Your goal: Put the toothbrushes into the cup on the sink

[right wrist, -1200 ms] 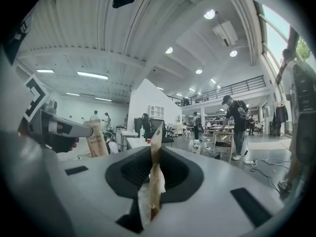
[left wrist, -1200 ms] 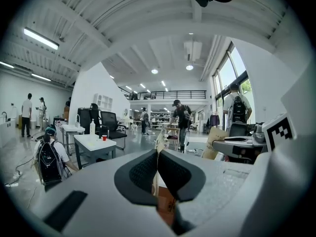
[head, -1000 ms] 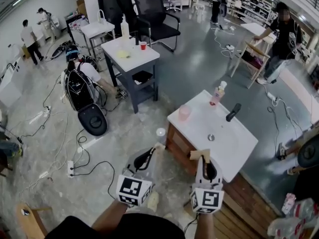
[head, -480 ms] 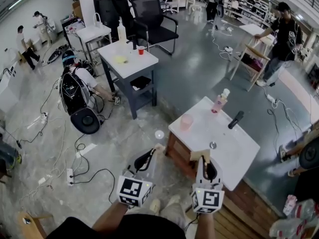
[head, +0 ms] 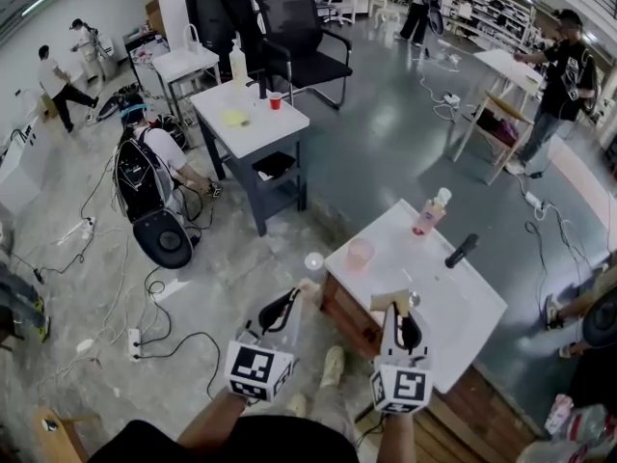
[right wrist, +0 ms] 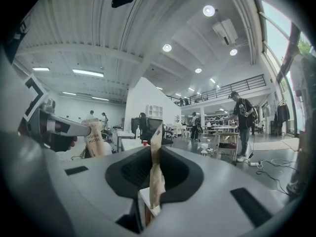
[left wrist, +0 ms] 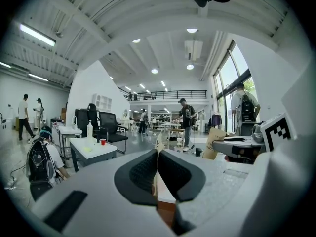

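Toothbrushes in flat kraft-paper sleeves sit one in each gripper. We have the left gripper [head: 292, 302] pinched fully together on the left toothbrush [left wrist: 158, 149], and the right gripper [head: 396, 318] clamped the same way on the right toothbrush [right wrist: 155, 167]. Each thin sleeve is caught edge-on between ribbed black pads [right wrist: 132, 174]. It stands upright above the jaws, which we judge suits an end-first drop. The cup [head: 359, 254], translucent pink and smooth-walled, stands near one corner of the glossy white sink [head: 453, 307]. It is apart from both sleeves, which hang by the sink's near edge. A black faucet [head: 462, 250] and a pink soap bottle [head: 429, 215] stand beyond. We judge the carry to the cup is not yet finished.
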Demonstrator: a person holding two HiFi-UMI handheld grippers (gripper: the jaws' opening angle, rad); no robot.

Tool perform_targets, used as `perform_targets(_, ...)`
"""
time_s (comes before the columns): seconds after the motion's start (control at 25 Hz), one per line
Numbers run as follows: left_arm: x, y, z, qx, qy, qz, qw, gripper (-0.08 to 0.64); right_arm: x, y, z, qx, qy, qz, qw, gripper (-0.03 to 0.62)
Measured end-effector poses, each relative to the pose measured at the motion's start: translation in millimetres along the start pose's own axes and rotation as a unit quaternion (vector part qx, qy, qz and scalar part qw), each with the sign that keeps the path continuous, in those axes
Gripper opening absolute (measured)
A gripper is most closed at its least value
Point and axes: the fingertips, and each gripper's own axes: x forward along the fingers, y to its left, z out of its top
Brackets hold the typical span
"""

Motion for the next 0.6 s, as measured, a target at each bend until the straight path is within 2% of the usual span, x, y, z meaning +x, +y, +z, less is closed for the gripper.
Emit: perform_targets(0.6,98.3,28.7,-1.0,-0.013,0.019,0.060,0.9979,0.005,117.3,-47.9,0.3,0.009,0.014,0.057,0.998,0.048)
